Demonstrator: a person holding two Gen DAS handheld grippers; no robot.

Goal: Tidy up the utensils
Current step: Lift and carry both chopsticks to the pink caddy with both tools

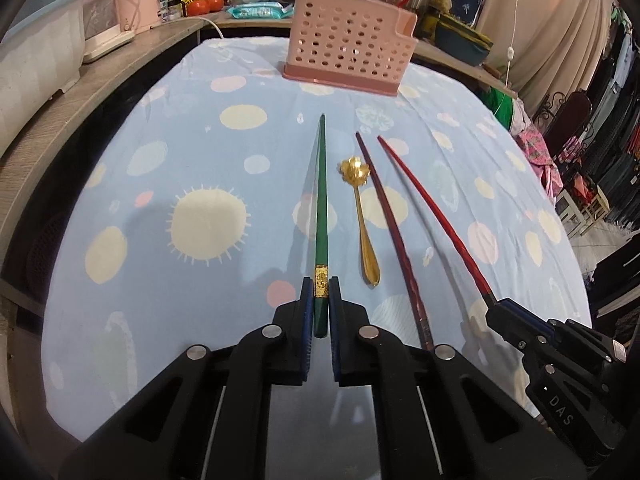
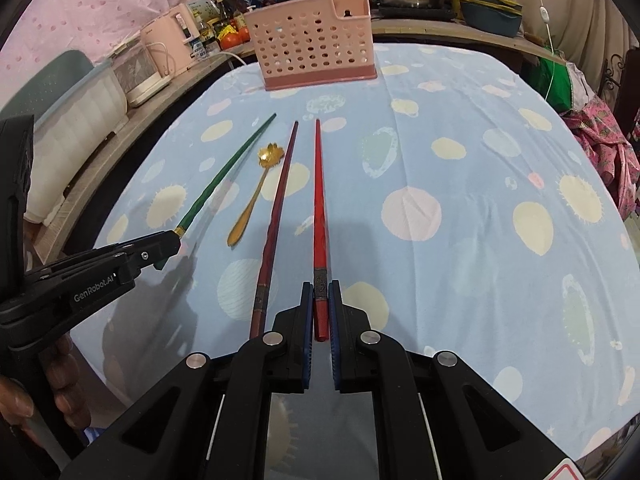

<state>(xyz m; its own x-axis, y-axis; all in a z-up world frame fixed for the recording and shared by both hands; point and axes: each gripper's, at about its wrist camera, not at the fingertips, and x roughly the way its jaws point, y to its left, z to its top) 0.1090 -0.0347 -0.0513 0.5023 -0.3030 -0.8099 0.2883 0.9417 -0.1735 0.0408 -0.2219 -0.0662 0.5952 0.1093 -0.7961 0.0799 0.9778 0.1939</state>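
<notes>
In the left wrist view, the green chopstick is clamped at centre by the left gripper, the gold spoon and dark red chopstick are seen lying alongside on the cloth, the red chopstick is clamped at lower right by the right gripper, and the pink holder is noted at upper centre.

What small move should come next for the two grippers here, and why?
Probably lift both together toward the pink holder: the left gripper grips the green chopstick, the right gripper the red chopstick, and the holder stands beyond their tips.
</notes>
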